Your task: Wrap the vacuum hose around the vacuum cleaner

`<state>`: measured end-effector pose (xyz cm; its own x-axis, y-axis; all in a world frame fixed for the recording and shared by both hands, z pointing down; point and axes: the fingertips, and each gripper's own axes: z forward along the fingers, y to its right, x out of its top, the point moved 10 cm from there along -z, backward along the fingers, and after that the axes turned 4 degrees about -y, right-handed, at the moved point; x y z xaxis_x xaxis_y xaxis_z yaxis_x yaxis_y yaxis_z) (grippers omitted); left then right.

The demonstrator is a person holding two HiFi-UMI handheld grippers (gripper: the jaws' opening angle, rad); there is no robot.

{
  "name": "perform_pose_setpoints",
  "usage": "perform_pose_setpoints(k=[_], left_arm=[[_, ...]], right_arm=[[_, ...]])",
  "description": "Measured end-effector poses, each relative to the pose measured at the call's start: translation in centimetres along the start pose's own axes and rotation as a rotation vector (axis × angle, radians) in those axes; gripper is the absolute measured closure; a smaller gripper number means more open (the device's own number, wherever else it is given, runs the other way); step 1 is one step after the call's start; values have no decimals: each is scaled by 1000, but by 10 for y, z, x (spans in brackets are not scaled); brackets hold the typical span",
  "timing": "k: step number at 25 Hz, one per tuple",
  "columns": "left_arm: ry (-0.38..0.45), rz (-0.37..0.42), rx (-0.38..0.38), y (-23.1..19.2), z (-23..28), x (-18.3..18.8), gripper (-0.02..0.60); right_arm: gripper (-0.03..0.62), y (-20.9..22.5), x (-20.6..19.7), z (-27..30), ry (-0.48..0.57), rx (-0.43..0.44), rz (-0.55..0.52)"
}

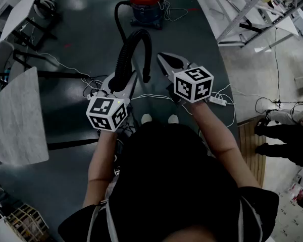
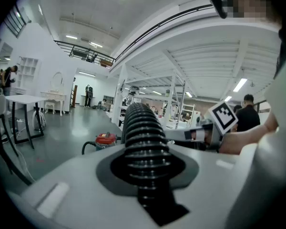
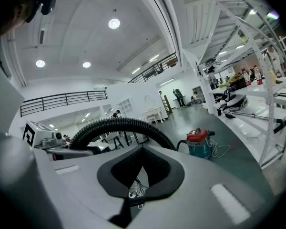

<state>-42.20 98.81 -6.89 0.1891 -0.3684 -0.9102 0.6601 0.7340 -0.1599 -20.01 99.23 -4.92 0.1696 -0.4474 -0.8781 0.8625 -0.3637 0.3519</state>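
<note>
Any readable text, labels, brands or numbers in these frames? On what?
No text can be read in any view.
Left gripper's marker cube and right gripper's marker cube: black-and-white square patterns only, no letters or digits.
Vacuum cleaner: any label is too small to read.
Bottles on the shelf: labels too small and blurred.
</note>
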Motion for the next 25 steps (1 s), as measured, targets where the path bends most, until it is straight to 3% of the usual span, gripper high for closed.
perform_pose_setpoints(k=[12, 25], left_arm=[[4, 10, -6, -4, -2, 2, 466], [50, 70, -41, -8, -3, 24, 467]], right_arm=[[597, -1, -6, 6, 5, 18, 19], [597, 4, -17, 15, -46, -36, 3]])
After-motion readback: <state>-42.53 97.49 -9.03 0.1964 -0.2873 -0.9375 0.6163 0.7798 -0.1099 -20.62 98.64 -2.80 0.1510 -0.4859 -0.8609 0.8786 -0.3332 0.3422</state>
